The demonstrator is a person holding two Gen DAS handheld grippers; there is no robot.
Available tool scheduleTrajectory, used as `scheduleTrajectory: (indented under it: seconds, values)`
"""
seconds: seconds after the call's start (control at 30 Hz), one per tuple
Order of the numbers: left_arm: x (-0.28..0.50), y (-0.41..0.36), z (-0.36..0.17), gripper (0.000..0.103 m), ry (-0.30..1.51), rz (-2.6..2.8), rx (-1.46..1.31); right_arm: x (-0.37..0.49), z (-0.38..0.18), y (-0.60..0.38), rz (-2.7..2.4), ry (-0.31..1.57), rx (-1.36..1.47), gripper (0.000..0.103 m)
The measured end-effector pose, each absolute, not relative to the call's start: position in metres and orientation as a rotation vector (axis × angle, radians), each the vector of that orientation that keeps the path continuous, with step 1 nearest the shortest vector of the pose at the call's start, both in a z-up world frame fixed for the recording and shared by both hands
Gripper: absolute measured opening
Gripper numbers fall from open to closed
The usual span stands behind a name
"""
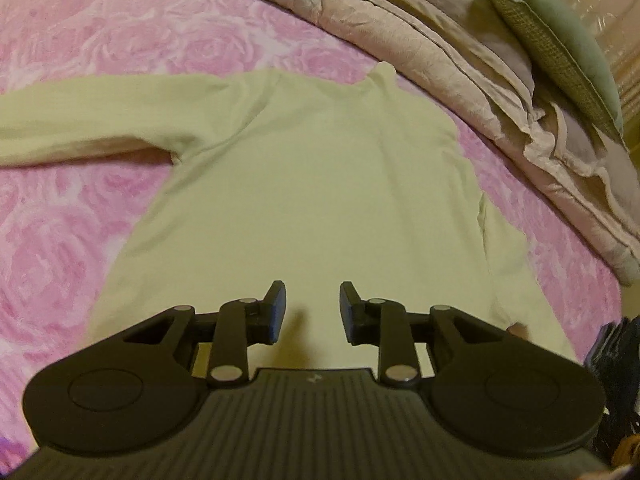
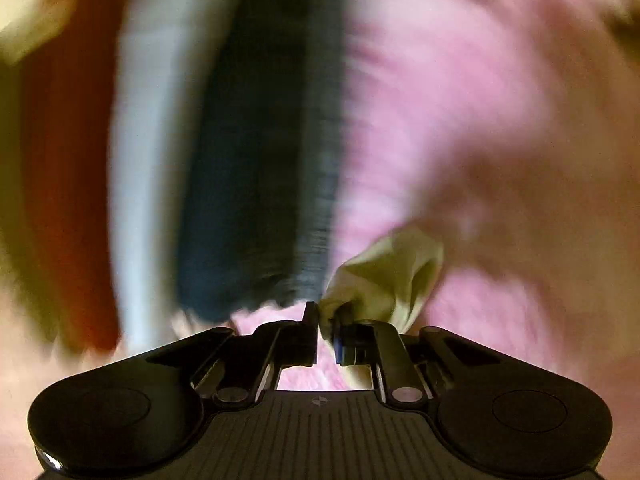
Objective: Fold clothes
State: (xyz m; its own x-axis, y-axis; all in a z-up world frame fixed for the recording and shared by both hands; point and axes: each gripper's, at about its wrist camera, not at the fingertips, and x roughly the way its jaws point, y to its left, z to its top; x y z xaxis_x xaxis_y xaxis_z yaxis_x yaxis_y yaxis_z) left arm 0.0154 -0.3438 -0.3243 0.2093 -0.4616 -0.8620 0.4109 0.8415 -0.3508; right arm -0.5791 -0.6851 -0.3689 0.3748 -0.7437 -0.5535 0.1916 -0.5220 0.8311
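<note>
A pale yellow-green long-sleeved top [image 1: 304,184] lies flat on a pink rose-patterned bedspread [image 1: 60,220]. One sleeve stretches out to the left [image 1: 80,128]. My left gripper [image 1: 312,310] is open and empty, hovering over the lower body of the top. In the right wrist view, my right gripper [image 2: 326,320] is shut on a bunched piece of the same pale yellow-green fabric [image 2: 384,276], lifted above the pink bedspread [image 2: 460,120]. That view is heavily motion-blurred.
A rumpled beige quilt [image 1: 420,44] and a green pillow [image 1: 560,48] lie along the far right of the bed. Blurred dark blue, white and red-orange cloth [image 2: 248,160] shows to the left in the right wrist view.
</note>
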Motion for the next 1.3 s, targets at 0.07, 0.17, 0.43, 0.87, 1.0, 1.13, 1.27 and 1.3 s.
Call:
scheduleTrajectory:
  seconds: [0.07, 0.17, 0.43, 0.87, 1.0, 1.13, 1.27, 1.3]
  values:
    - [0.013, -0.348, -0.325, 0.024, 1.219, -0.625, -0.040, -0.573, -0.332, -0.682, -1.288, -0.317, 1.459, 0.012]
    - [0.009, -0.355, -0.330, 0.024, 1.227, -0.651, -0.006, -0.553, -0.299, -0.669, -1.306, 0.044, 1.070, 0.018]
    - [-0.001, -0.351, -0.339, 0.024, 1.238, -0.682, 0.077, -0.601, -0.358, -0.651, -1.444, 0.124, 1.351, 0.071]
    - [0.011, -0.329, -0.350, 0.025, 1.251, -0.630, 0.040, -0.558, -0.366, -0.714, -1.512, 0.616, 0.876, 0.013]
    - [0.018, -0.307, -0.350, 0.025, 1.235, -0.584, 0.054, -0.576, -0.365, -0.711, -1.718, 0.653, 0.882, 0.070]
    - [0.031, -0.275, -0.340, 0.024, 1.172, -0.549, 0.012, -0.553, -0.344, -0.702, -1.551, 0.621, 0.868, 0.070]
    - [0.070, -0.261, -0.335, 0.013, 1.074, -0.544, 0.012, -0.470, -0.337, -0.689, -1.188, 0.662, 0.807, 0.070]
    - [0.083, -0.261, -0.335, 0.013, 1.052, -0.549, 0.012, -0.445, -0.335, -0.682, -1.088, 0.669, 0.791, 0.070]
